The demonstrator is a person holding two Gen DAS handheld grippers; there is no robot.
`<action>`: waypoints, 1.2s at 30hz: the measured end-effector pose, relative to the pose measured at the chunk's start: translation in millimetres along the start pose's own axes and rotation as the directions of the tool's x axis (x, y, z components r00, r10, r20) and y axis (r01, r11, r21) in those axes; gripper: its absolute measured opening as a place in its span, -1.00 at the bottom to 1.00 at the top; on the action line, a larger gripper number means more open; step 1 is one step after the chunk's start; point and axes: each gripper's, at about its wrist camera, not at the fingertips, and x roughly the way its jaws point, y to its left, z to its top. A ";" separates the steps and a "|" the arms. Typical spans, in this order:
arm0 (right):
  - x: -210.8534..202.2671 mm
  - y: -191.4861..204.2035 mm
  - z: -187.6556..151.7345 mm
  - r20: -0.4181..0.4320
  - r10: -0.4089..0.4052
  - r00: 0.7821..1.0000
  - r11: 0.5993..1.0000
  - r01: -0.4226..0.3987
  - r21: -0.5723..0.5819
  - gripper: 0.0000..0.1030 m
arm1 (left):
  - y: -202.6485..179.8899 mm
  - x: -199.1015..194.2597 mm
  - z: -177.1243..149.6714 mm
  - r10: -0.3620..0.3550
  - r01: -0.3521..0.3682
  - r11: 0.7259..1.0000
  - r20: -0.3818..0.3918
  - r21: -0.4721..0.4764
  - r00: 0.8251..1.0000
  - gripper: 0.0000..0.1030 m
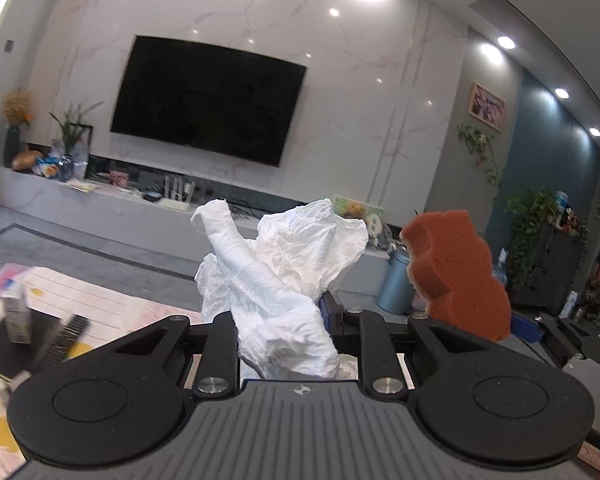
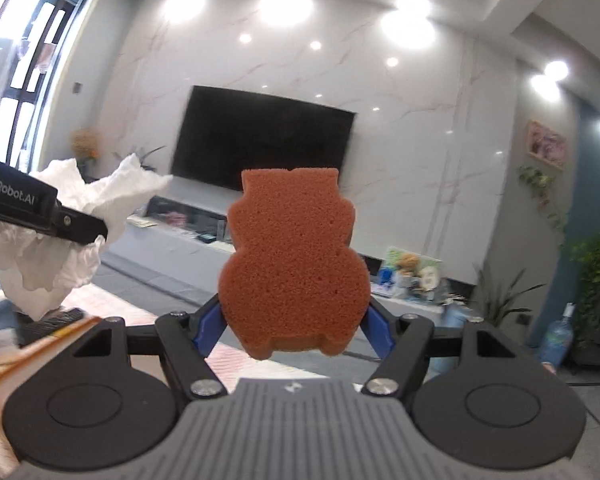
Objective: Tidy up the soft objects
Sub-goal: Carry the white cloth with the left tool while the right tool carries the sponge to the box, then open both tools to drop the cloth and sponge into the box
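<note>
My left gripper [image 1: 284, 320] is clamped on a crumpled white tissue [image 1: 284, 264], my right gripper [image 2: 294, 320] on an orange bear-shaped sponge [image 2: 292, 264], both aloft. Judged light and compressible; I grip their lower bodies, gently.

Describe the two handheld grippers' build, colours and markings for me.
Both the left gripper and the right gripper are matte black: ribbed grey centre plate, two round discs, silver pivot screws, blue finger pads. White "GenRobot.AI" lettering runs along the left one's side. No hands or sleeves show.
</note>
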 end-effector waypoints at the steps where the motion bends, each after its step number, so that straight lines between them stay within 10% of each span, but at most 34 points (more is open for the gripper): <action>1: 1.8 10.6 3.4 -0.009 0.003 1.000 1.000 -0.003 0.002 0.36 | 8.0 -5.6 2.0 0.004 -0.004 1.000 0.008 -0.004 1.000 -0.54; 15: 59.0 142.8 9.8 -0.156 0.118 0.981 0.992 -0.110 0.061 0.37 | 166.2 22.2 -24.2 -0.014 -0.008 0.970 -0.089 -0.241 0.996 -0.54; 22: 144.7 186.8 -39.9 -0.378 0.194 0.905 0.980 -0.163 0.112 0.36 | 196.9 73.7 -61.5 -0.102 0.031 0.941 -0.196 -0.336 0.975 -0.54; 31: 223.8 167.2 -88.3 -0.576 0.158 0.802 0.985 -0.092 0.143 0.36 | 165.4 127.2 -78.8 -0.087 0.006 0.970 -0.330 -0.241 0.940 -0.54; 36: 225.9 152.2 -102.5 -0.570 0.198 0.797 0.980 -0.139 0.146 0.37 | 153.7 149.0 -86.7 0.042 -0.112 0.980 -0.383 -0.162 0.923 -0.37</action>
